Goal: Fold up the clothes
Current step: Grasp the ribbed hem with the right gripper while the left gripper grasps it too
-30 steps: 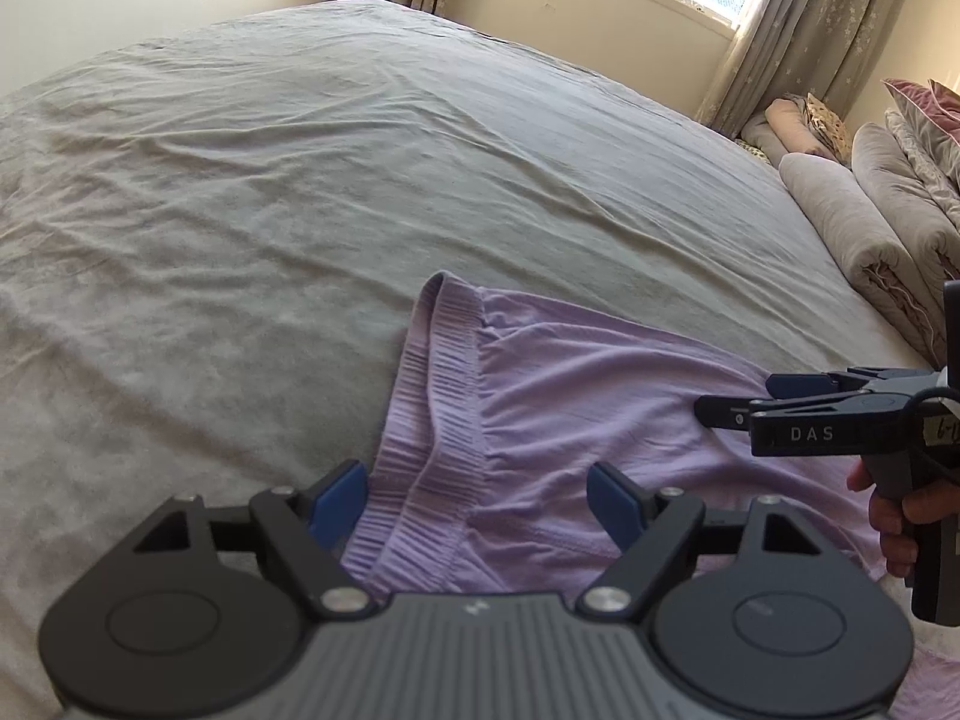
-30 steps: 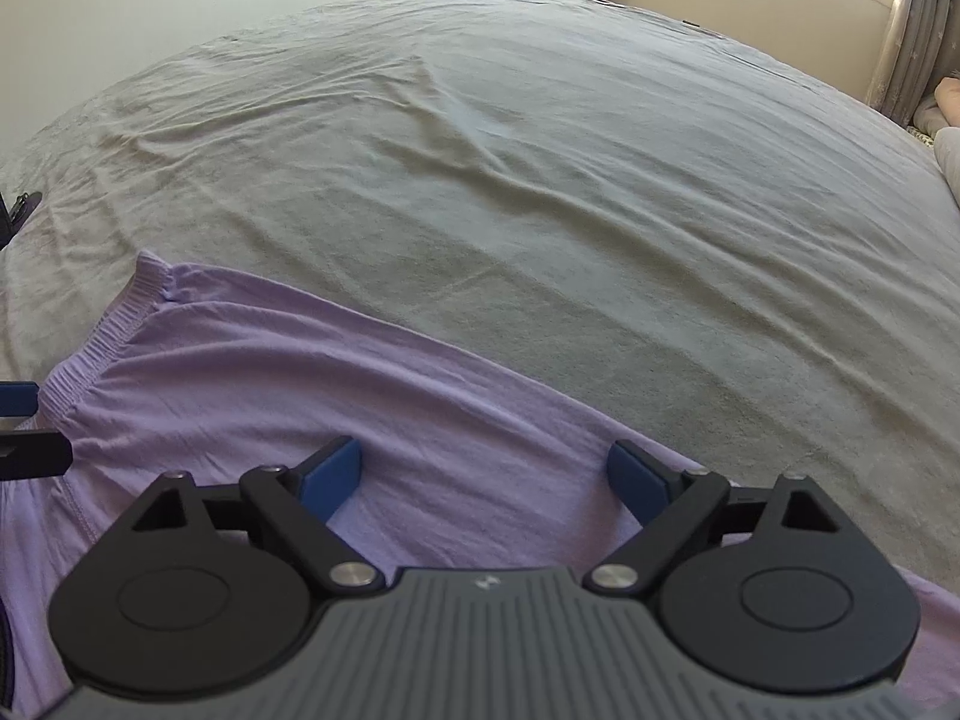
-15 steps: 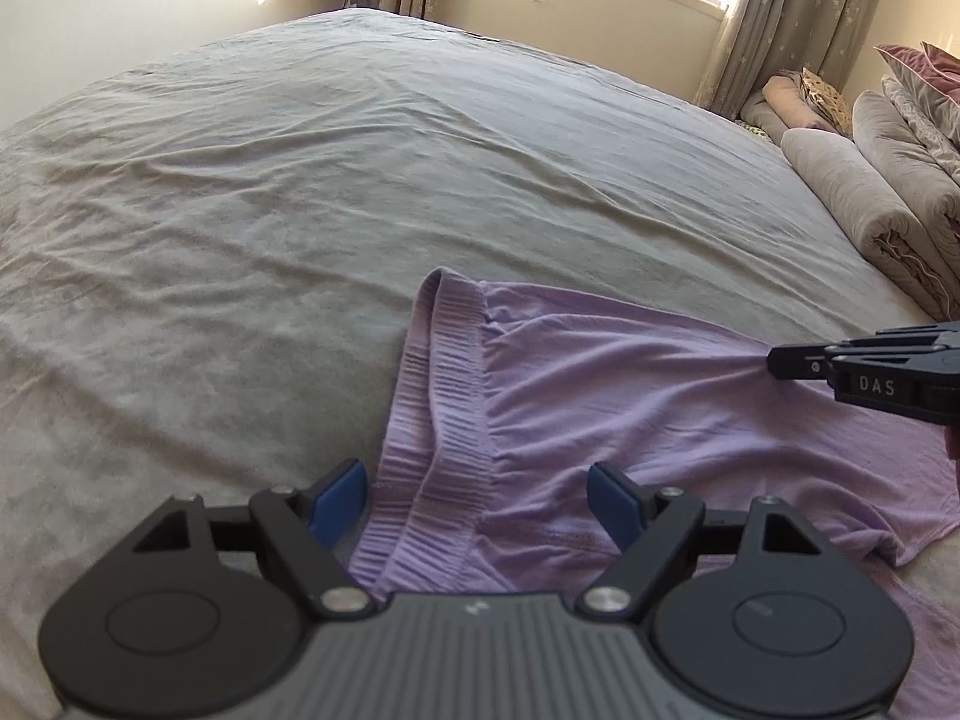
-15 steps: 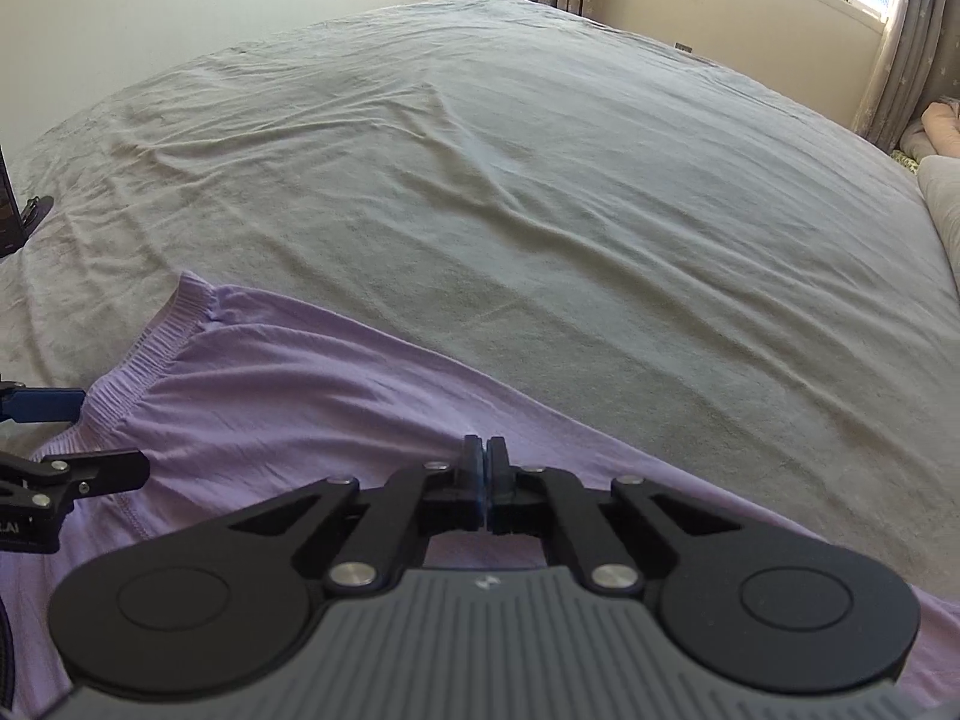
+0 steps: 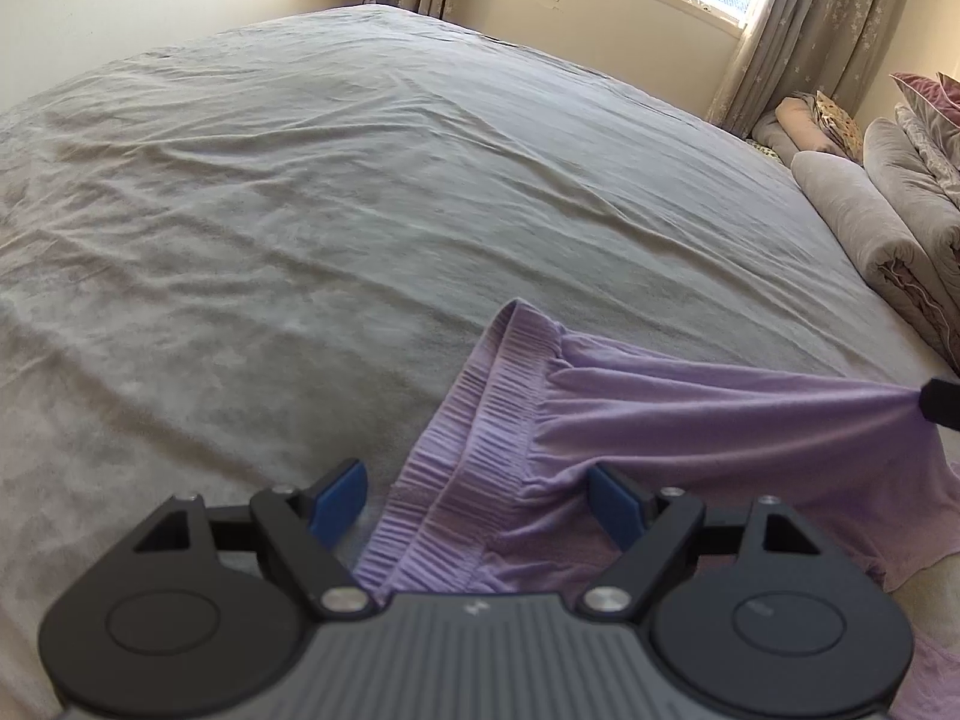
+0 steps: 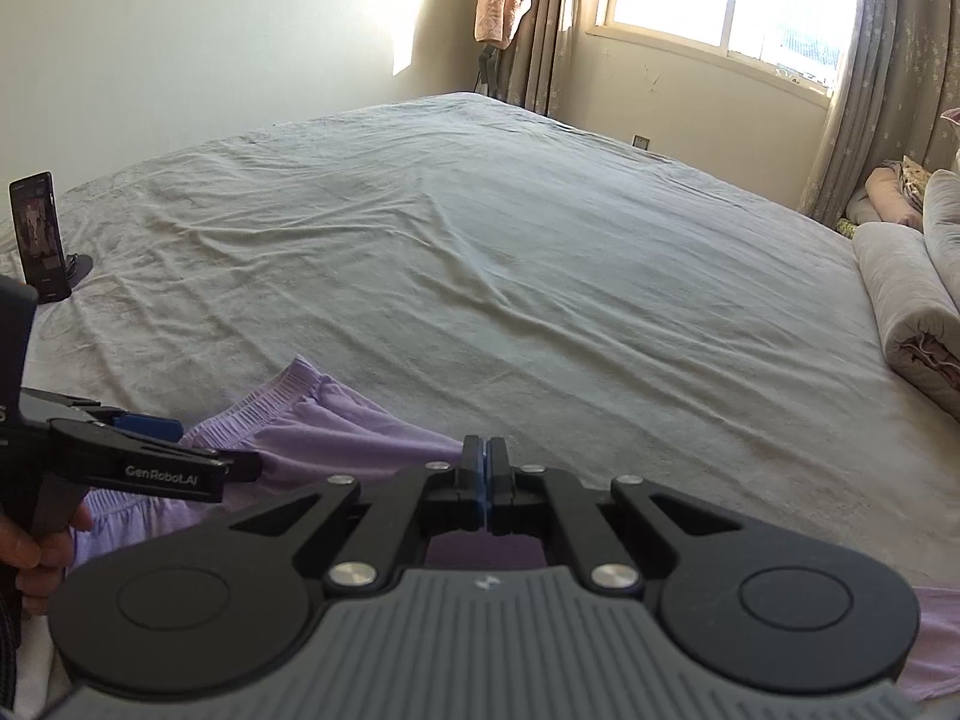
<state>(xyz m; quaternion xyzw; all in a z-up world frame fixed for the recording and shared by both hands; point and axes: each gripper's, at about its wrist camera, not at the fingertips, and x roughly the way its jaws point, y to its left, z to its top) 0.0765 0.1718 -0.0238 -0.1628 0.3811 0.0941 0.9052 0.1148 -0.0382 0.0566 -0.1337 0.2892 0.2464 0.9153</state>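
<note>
Lilac shorts (image 5: 630,420) with a ribbed elastic waistband (image 5: 480,420) lie on the grey bed sheet (image 5: 360,210). My left gripper (image 5: 480,498) is open, its blue pads either side of the waistband end, low over the cloth. My right gripper (image 6: 485,474) is shut on the shorts' fabric (image 6: 336,438) and lifts it, so the cloth stretches in a taut peak toward its tip (image 5: 939,402) at the right edge of the left wrist view. The left gripper (image 6: 174,450) also shows at the left of the right wrist view.
Rolled grey bedding and pillows (image 5: 870,228) lie along the bed's right side. A phone on a stand (image 6: 39,240) sits on the far left of the bed. A window and curtains (image 6: 750,0) are behind.
My right gripper shut on the shorts' fabric, then rose and pulled it up and to the right. The left gripper stayed open over the waistband.
</note>
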